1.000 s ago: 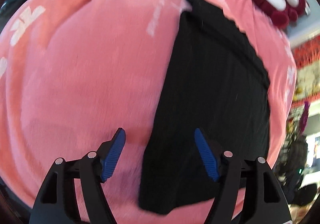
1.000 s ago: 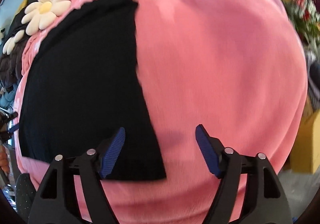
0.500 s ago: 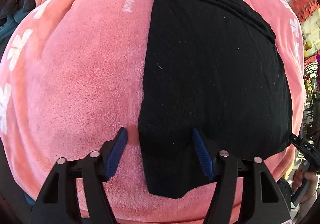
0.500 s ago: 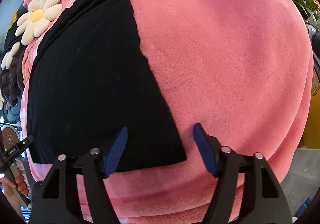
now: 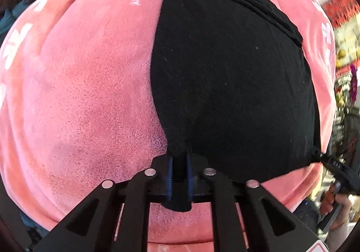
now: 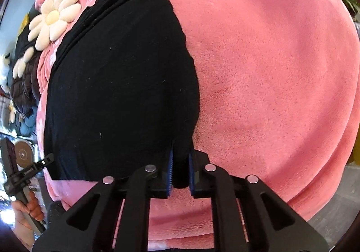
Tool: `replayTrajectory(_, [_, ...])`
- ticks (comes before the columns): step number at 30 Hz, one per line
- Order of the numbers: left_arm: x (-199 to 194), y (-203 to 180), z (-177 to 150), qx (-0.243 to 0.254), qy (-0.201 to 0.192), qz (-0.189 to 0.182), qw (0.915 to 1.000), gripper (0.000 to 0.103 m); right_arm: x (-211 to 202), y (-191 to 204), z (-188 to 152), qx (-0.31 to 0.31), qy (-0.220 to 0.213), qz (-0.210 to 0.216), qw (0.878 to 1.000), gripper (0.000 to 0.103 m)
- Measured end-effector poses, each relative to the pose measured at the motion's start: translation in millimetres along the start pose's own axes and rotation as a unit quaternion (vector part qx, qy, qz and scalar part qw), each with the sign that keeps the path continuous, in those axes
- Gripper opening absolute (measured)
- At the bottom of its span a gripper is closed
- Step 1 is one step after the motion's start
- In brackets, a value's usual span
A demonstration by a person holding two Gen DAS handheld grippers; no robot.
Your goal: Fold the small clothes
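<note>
Black garment (image 5: 231, 76) lies flat on pink blanket (image 5: 85, 85). Left gripper (image 5: 179, 162) and right gripper (image 6: 180, 162) have just been closing, each now pinching a near corner. Bare blanket flanks both side edges.

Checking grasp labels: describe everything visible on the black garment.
The black garment is plain, soft knit cloth with light lint specks, lying flat on the pink fleece blanket, layered folds along its far edge. Its two near corners are bunched and pinched: one in the left hand-held gripper, the other in the right hand-held gripper, whose jaws have just closed.
</note>
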State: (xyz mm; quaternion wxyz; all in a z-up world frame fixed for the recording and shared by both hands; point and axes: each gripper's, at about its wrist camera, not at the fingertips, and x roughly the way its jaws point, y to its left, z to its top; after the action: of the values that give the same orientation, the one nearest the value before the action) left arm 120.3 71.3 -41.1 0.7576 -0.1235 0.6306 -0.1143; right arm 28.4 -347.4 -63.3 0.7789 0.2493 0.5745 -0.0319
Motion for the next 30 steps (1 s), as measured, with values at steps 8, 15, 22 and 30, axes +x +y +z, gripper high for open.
replayTrajectory(8, [-7, 9, -5, -0.047, 0.002, -0.1, 0.9939, 0.003, -9, -5, 2, 0.045, -0.007, 0.046, 0.998, 0.005])
replayTrajectory(15, [-71, 11, -17, -0.042, -0.039, -0.138, 0.9887, 0.003, -73, -1, -8, 0.023, -0.05, 0.081, 0.995, 0.004])
replayTrajectory(22, [-111, 4, -50, -0.045, -0.048, -0.16, 0.9849, 0.003, -122, 6, -37, -0.014, -0.073, 0.086, 0.994, 0.004])
replayTrajectory(30, [-157, -8, -122, -0.011, -0.051, -0.125, 0.9908, 0.003, -180, 6, -111, -0.063, -0.079, 0.09, 0.991, 0.004])
